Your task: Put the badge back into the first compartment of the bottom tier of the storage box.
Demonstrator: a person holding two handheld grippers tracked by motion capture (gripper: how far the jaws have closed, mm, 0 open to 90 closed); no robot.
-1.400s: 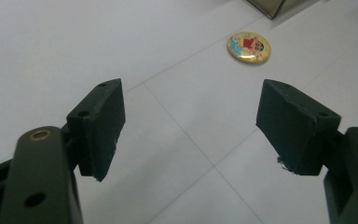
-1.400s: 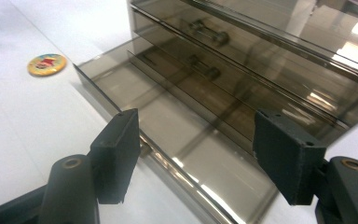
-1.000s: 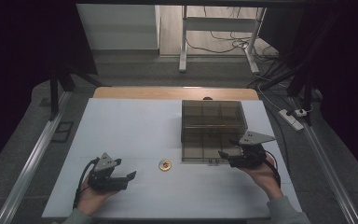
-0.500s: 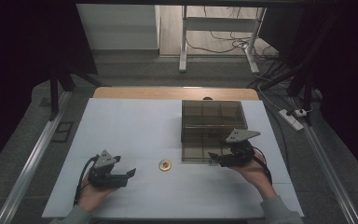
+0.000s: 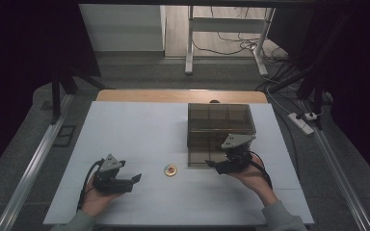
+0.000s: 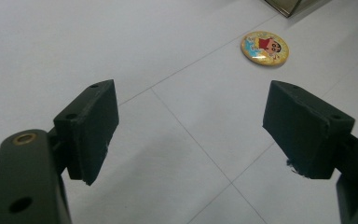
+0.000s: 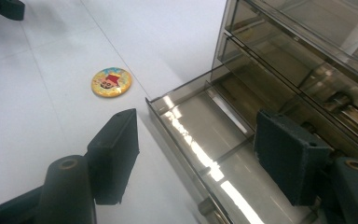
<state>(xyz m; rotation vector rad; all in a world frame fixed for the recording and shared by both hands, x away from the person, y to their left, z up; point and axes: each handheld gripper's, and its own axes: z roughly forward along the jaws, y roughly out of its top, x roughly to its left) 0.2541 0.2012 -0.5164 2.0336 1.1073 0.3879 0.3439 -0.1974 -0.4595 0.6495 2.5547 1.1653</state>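
A round yellow cartoon badge [image 5: 170, 170] [image 6: 264, 47] [image 7: 111, 82] lies flat on the white table. Right of it stands a smoky clear drawer box [image 5: 220, 120] [image 7: 307, 51] with its bottom drawer [image 5: 198, 158] [image 7: 200, 126] pulled out and nothing in the part I see. My left gripper [image 5: 131, 180] [image 6: 191, 130] rests low on the table left of the badge, pointing at it; its jaws have just been opening and nothing is between them. My right gripper [image 5: 213, 166] [image 7: 200, 158] hovers open over the drawer's front corner, holding nothing.
The white table top [image 5: 139, 130] reaches a wooden strip [image 5: 173, 95] at the far edge. The other gripper's jaw tip [image 7: 2, 7] shows beyond the badge in the right gripper view. Metal rails, a stand's legs [image 5: 190, 43] and cables [image 5: 298, 115] lie on the floor around.
My right gripper has slid left along the drawer box's front, toward the badge. The left hand has stayed in place. The badge has not moved.
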